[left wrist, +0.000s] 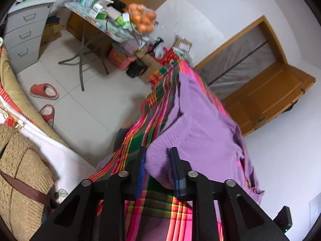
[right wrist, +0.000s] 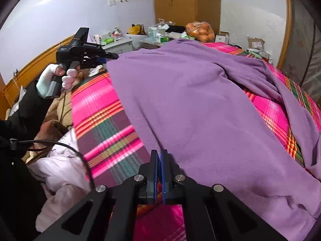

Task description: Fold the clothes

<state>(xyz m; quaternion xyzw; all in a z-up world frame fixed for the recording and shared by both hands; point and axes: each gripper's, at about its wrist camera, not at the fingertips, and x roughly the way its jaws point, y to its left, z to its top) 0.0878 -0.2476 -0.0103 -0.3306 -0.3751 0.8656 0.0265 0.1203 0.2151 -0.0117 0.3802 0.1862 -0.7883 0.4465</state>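
Purple fleece garment (right wrist: pixel 200 108), soft and thick-piled, lies spread over the bed's pink plaid cover (right wrist: pixel 96 120), and I judge it light, limp and grippy rather than slick, so it should drape and sag wherever it is not held. My left gripper (left wrist: pixel 158 160) has its fingers partly closed around a bunched edge of that fleece at the garment's left corner, lifted a little off the cover. My right gripper (right wrist: pixel 159 160) has its fingers pressed together at the garment's near edge; whether fabric is pinched between them I cannot tell. Corners and hems look like the sensible holds. From the right wrist view the garment's long axis runs away from me toward the bag of oranges (right wrist: pixel 200 31) beyond it.
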